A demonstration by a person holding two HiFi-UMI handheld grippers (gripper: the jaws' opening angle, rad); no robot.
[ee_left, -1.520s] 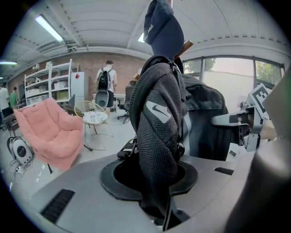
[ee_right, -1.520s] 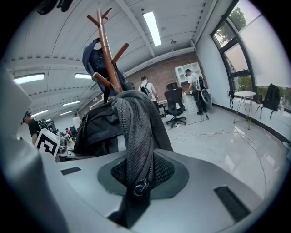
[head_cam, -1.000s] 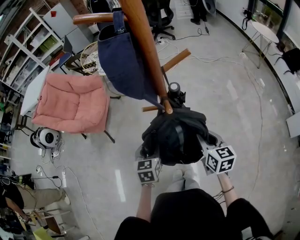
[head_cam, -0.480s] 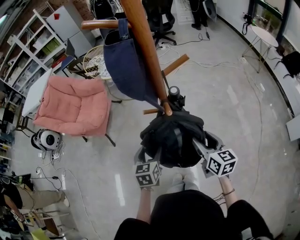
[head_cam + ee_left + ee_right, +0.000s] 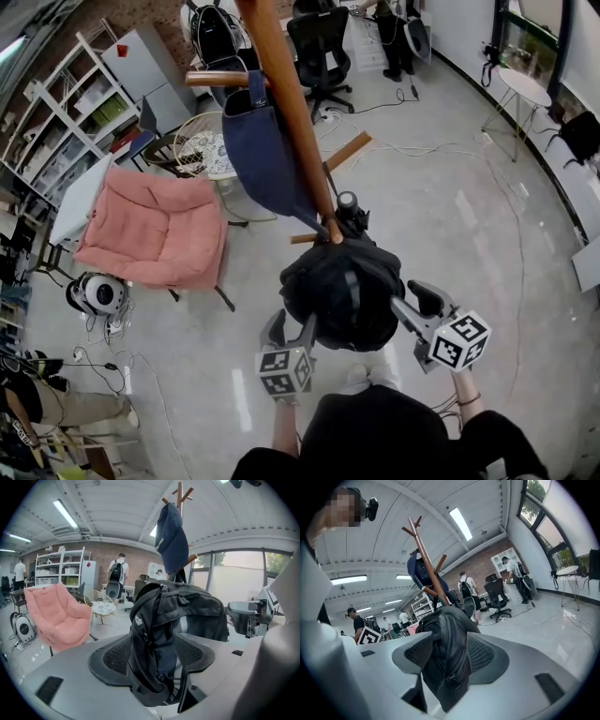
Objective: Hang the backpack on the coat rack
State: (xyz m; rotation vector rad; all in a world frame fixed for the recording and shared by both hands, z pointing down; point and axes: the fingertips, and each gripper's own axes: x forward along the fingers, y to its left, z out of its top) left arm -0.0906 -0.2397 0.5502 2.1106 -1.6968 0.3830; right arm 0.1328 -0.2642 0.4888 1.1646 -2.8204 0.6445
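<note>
Two grippers sit at the near side, one on each side of the backpack [image 5: 342, 291], and both have their jaws wide open and hold nothing. On the left, the left gripper [image 5: 291, 328] is just beside the backpack's low left side. Its own view shows the backpack in the gap between the jaws, but the pads do not press on it. If this gripper pulls away crooked, a jaw could catch on the backpack and tug it off. In the middle, the backpack hangs by its top from the rack [image 5: 286, 103], lower than a blue bag [image 5: 262, 155]. The peg under it is hidden, so I cannot tell how far on it sits. If it is only on the tip, I think a bump or a swing could make it slide off and drop to the floor [image 5: 487, 216]. On the right, the right gripper [image 5: 412, 305] is also just beside the backpack, and it could snag it the same way. The backpack's top points up at the rack and its bottom points down at the floor, so its long side runs up and down, nearly straight.
</note>
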